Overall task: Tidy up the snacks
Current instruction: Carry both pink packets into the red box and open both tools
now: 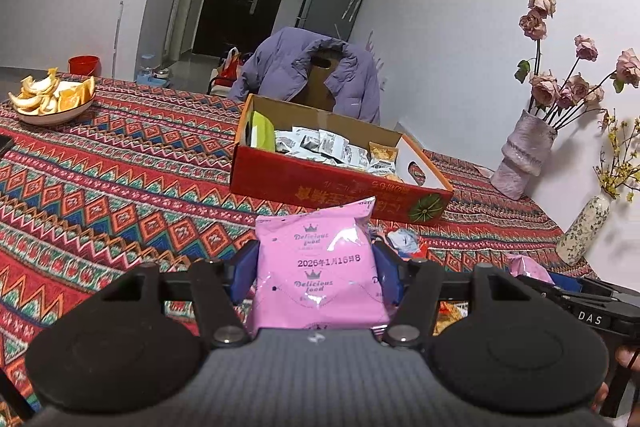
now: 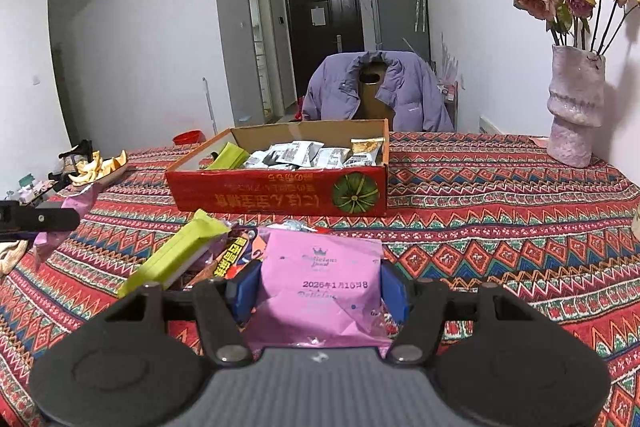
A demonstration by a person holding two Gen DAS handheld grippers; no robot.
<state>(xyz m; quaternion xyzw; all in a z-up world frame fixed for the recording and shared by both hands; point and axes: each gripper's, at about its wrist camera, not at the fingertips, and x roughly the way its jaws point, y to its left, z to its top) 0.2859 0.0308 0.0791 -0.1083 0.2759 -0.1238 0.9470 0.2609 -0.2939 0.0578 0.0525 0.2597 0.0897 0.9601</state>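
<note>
— Two pink packets, is that right?

— Yes. The left claw (image 1: 316, 269) is clamped on one pink snack packet (image 1: 320, 267), its blue pads (image 1: 245, 269) pressing both sides, and the packet stands upright above the counter (image 1: 120, 179). The right claw (image 2: 320, 289) grips a second pink packet (image 2: 320, 287) the same way, blue pads (image 2: 394, 289) tight against its edges.

— Where is the box?

— At twelve o'clock from each claw, well apart from the packets. It is a red cardboard box (image 2: 280, 193) with a green pumpkin printed on its near wall. Inside lie grey-and-white sachets (image 2: 296, 153), a green packet (image 2: 230, 157) at the nine o'clock end and an orange-yellow one (image 2: 366, 145) at the three o'clock end.

— Anything loose on the cloth?

— In the right wrist view a long green packet (image 2: 176, 255) lies tilted at ten o'clock from the claw, beside a small heap of other wrappers (image 2: 236, 255) just in front of the box.

— And farther out?

— A bowl of orange peel (image 1: 52, 97) sits at ten o'clock in the left wrist view. A pale purple vase of dried roses (image 2: 574, 107) stands at two o'clock by the wall, and a purple jacket (image 2: 376, 91) hangs over a chair behind the box.
</note>
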